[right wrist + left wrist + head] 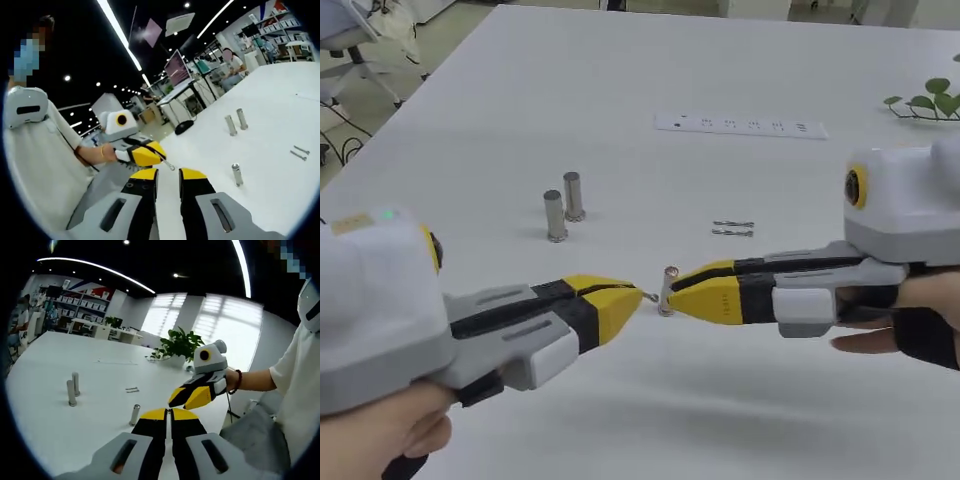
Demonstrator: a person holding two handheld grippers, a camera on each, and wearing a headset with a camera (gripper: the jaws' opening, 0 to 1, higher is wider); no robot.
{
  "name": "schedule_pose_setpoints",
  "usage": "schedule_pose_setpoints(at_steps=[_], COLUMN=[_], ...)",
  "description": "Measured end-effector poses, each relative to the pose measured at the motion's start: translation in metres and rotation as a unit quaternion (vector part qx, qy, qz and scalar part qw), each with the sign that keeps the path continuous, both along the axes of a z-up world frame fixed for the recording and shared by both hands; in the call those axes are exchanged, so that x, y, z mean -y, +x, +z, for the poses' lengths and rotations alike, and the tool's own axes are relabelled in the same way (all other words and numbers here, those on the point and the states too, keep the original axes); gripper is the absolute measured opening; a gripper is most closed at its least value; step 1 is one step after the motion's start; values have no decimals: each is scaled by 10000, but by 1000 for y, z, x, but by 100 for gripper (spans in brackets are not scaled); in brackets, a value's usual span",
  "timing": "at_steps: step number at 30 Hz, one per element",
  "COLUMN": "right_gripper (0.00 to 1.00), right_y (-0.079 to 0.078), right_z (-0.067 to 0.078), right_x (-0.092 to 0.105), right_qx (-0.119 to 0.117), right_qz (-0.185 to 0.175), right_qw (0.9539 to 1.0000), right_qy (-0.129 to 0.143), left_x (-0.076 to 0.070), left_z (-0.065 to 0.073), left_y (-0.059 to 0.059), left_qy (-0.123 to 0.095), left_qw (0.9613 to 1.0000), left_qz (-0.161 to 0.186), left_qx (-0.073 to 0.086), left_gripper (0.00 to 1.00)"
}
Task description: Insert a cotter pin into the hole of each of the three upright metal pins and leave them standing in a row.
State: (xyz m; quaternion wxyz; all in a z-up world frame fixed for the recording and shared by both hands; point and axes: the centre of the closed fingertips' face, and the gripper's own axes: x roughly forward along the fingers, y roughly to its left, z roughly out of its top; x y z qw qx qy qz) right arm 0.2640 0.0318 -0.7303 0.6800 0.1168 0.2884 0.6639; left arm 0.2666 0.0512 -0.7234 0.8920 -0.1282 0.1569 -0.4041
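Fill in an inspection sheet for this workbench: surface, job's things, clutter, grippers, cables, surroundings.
Surface: smooth white tabletop.
Job's things: three upright grey metal pins, two paired, one nearer the grippers; two thin wire cotter pins lying flat; a third cotter pin held.
Clutter: long white power strip.
Grippers: yellow-tipped left tongs shut on the third cotter pin; right tongs open, beside the near pin, holding nothing.
Cables: nothing seen.
Surroundings: green potted plant; office chair.

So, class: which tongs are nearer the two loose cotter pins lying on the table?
Right. The right tongs lie just in front of the loose cotter pins, on the person's side; the left tongs sit further off to the left, beyond the near metal pin.
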Motion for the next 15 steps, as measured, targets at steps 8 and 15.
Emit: schedule_pose_setpoints(at_steps=[8, 15], right_gripper=[18, 17], right_y=[-12, -20], right_z=[3, 8], right_x=[0, 2], right_qx=[-269, -535], right_qz=[402, 676], right_qw=[9987, 9954], right_qy=[158, 413], left_x=[7, 13], left_z=[7, 10], left_y=[-10, -16], left_qy=[137, 160], left_qw=[9982, 9955], left_qz=[-474, -805], left_qx=[330, 475], left_gripper=[0, 0])
